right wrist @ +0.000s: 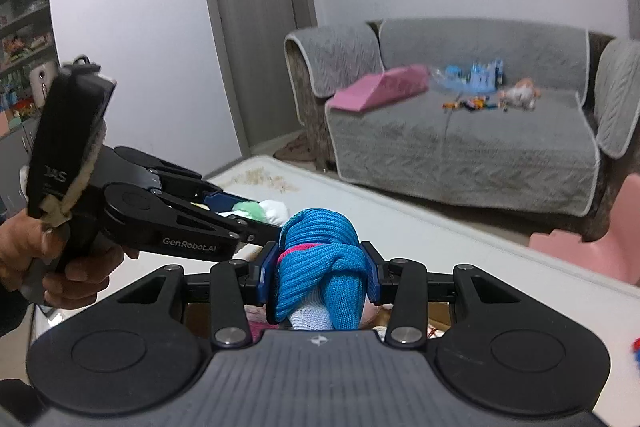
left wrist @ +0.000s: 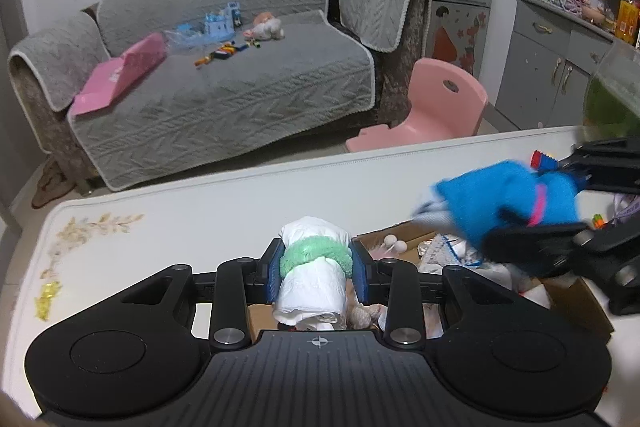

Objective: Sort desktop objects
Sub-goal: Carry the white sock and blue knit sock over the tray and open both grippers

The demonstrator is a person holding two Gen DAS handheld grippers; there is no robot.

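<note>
My left gripper (left wrist: 316, 269) is shut on a white rolled sock with a green fuzzy cuff (left wrist: 314, 267), held above a cardboard box (left wrist: 576, 303) on the white table (left wrist: 180, 223). My right gripper (right wrist: 320, 273) is shut on a bundled blue sock with a pink stripe and a white toe (right wrist: 320, 263). In the left wrist view that blue sock (left wrist: 508, 199) hangs blurred at the right, above the box, between the right gripper's black fingers (left wrist: 532, 239). In the right wrist view the left gripper (right wrist: 256, 215) with its white and green sock (right wrist: 260, 210) comes in from the left, held by a hand (right wrist: 72, 267).
The box holds several loose items: white balls on sticks (left wrist: 394, 245), cloth and paper. Small coloured bits (left wrist: 542, 159) lie on the table at far right beside a glass bowl (left wrist: 612, 95). Beyond the table stand a grey sofa (left wrist: 224, 87) and a pink chair (left wrist: 440, 107).
</note>
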